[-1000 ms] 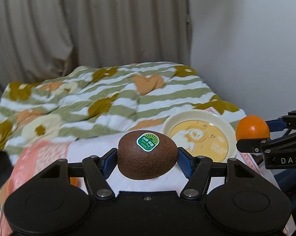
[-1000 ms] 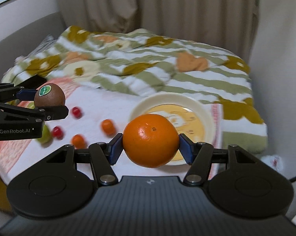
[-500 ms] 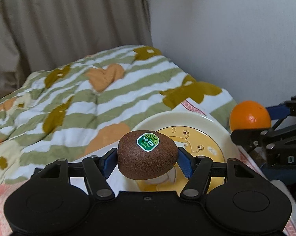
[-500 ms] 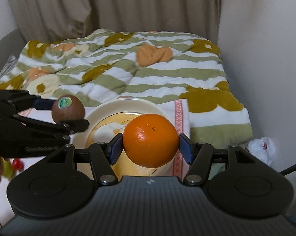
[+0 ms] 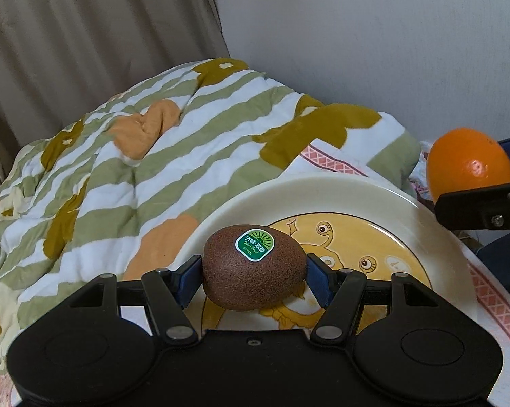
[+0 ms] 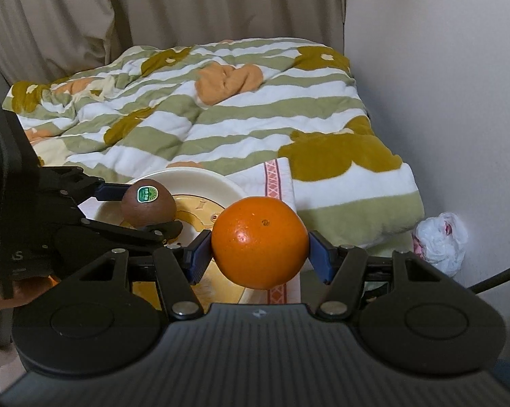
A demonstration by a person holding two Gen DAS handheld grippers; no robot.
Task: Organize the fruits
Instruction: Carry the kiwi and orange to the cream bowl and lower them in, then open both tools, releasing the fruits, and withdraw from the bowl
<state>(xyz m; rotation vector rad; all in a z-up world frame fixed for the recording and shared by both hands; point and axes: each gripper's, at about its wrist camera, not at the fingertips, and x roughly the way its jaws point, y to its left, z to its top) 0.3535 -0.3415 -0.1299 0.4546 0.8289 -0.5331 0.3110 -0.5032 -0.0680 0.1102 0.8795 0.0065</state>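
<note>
The left gripper (image 5: 254,276) is clamped on a brown kiwi (image 5: 254,267), its blue pads pressed against either end of the fruit, whose green sticker faces up. The kiwi is held above a cream plate (image 5: 322,190) with a yellow cartoon centre (whether the fruit touches the plate cannot be told). The right gripper (image 6: 259,254) squeezes a round orange (image 6: 259,241) between its own blue pads, holding it over the plate's right edge, where the rim meets a white cloth with a pink patterned border (image 6: 273,183). Seen from the left wrist, the orange sits off to the right, just past the plate's rim. Behind the plate lies a rumpled quilt (image 6: 221,129) in green and white stripes with mustard and peach shapes. Beige curtains (image 6: 153,10) hang at the back, a pale wall (image 6: 441,68) stands to the right, and a crumpled white plastic bag (image 6: 439,240) lies below the quilt's edge by that wall.
</note>
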